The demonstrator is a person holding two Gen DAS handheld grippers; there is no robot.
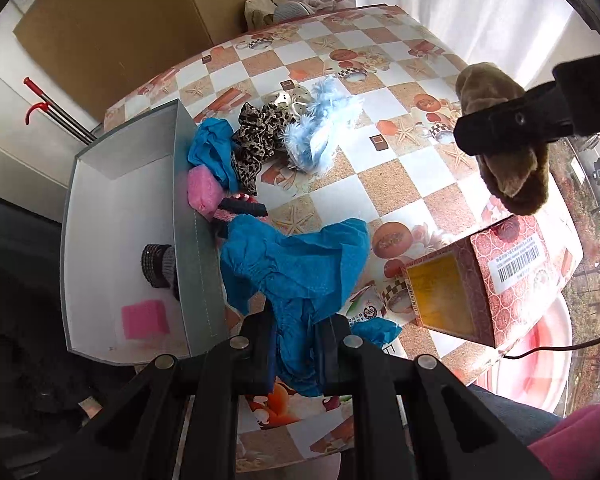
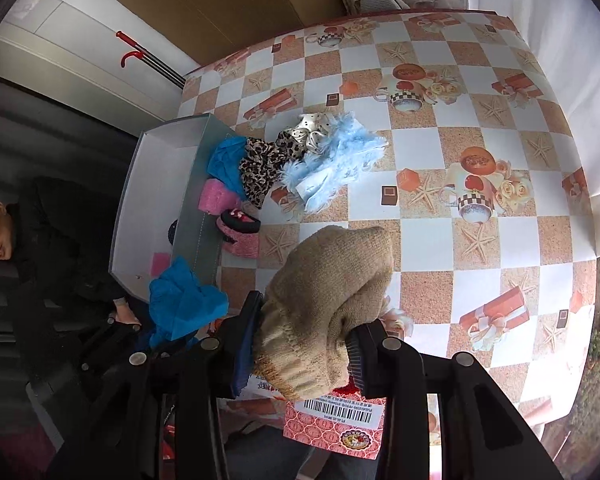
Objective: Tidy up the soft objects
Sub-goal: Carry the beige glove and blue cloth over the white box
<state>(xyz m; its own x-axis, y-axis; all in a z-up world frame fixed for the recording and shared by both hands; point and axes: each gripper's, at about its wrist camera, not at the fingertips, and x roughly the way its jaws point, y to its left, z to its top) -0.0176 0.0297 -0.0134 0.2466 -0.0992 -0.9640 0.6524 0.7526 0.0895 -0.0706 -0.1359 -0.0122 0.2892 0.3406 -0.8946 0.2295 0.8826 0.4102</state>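
Soft objects lie heaped on a checkered tablecloth [image 2: 420, 152] beside an open grey box [image 1: 196, 216] at the table's left edge. The left gripper [image 1: 296, 344] is pinched on a crumpled blue cloth [image 1: 300, 264], which spreads out over the table just right of the box wall. The right gripper [image 2: 300, 344] is clamped on a tan knitted hat [image 2: 332, 292], held up above the table; from the left wrist camera the hat [image 1: 504, 152] hangs at the far right, above a red patterned carton [image 1: 500, 276].

Farther along the box wall sits the rest of the pile: a second blue cloth [image 1: 212, 148], a leopard-print scrunchie [image 1: 256, 140], a fluffy pale-blue piece [image 1: 320, 124], a cream dotted scrunchie [image 2: 312, 132], a pink sponge [image 1: 202, 192] and a pink-and-black band [image 1: 240, 208], all touching or overlapping one another.

Inside the box lie a dark studded band [image 1: 158, 266] against the wall and a flat pink square [image 1: 146, 318] nearer the camera. A brown cardboard sheet [image 1: 112, 28] leans against the wall beyond the table.
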